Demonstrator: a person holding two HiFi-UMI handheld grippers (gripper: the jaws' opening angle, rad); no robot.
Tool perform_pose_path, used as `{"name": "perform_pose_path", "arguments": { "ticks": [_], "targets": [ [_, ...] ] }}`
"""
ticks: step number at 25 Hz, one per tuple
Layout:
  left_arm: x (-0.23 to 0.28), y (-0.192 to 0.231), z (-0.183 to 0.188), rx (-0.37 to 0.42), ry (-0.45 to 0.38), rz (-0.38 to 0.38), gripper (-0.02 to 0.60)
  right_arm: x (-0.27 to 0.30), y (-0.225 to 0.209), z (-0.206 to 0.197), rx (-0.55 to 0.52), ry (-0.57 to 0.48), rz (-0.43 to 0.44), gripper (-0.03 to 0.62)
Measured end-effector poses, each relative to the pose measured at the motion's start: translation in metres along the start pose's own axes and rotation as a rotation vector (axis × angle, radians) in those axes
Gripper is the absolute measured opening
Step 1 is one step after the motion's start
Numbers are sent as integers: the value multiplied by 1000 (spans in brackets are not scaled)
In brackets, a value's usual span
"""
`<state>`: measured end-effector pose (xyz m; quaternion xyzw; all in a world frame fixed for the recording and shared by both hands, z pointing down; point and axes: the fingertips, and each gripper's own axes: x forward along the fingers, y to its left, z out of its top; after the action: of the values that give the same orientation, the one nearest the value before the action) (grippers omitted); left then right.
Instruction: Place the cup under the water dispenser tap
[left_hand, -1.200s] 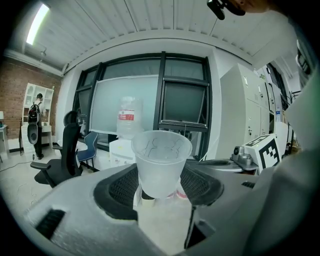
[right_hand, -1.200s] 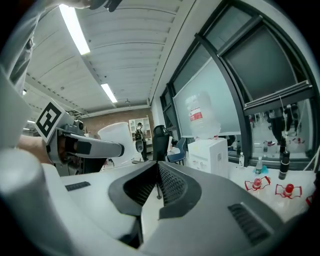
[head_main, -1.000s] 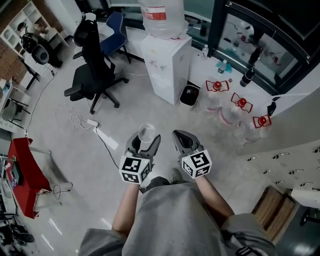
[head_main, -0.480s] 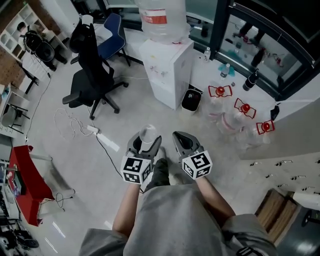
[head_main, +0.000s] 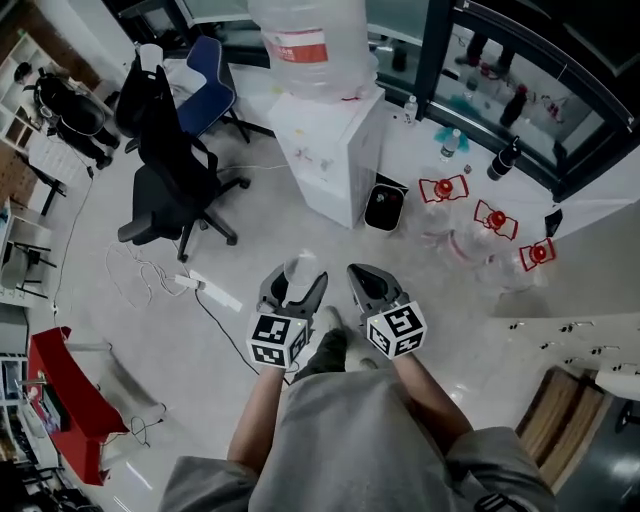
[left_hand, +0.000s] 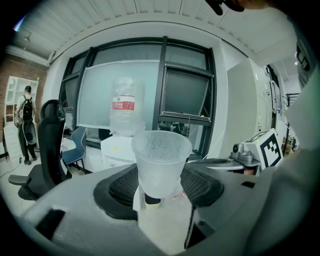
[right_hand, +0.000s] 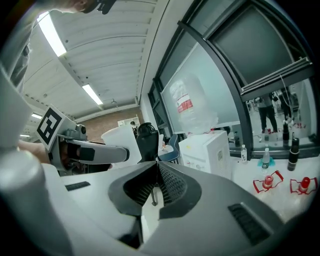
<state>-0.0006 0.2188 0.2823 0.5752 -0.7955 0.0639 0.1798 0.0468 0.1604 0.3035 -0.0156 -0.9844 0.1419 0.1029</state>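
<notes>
A: So, left gripper (head_main: 297, 283), is it carrying anything?
B: Yes. Its jaws are clamping the base of the clear plastic cup (left_hand: 161, 162), which is sitting upright, mouth up.
A: Right gripper (head_main: 362, 276)?
B: Jaws are pressing together, nothing between them.
A: Cup versus water dispenser (head_main: 335, 150)?
B: Well apart. Cup is hanging over floor (head_main: 260, 220); dispenser is standing ahead.

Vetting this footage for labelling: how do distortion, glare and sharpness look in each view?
Head view: wide-angle bends the window frames; faint light streaks on the floor. Left gripper view: heavy fisheye with dark corners, cup sharp. Right gripper view: same fisheye, ceiling lights glaring, water dispenser clear.
</notes>
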Motion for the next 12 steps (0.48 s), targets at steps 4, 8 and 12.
{"name": "perform_pose_path", "arguments": {
  "ticks": [4, 8, 12],
  "targets": [
    [19, 23, 6, 3, 23, -41, 255, 27, -8, 6, 19, 3, -35, 12],
    [40, 43, 11, 15, 34, -87, 255, 49, -19, 9, 34, 6, -76, 12],
    [59, 61, 10, 18, 51, -133, 255, 70, -29, 9, 46, 9, -118, 12]
  ]
}}
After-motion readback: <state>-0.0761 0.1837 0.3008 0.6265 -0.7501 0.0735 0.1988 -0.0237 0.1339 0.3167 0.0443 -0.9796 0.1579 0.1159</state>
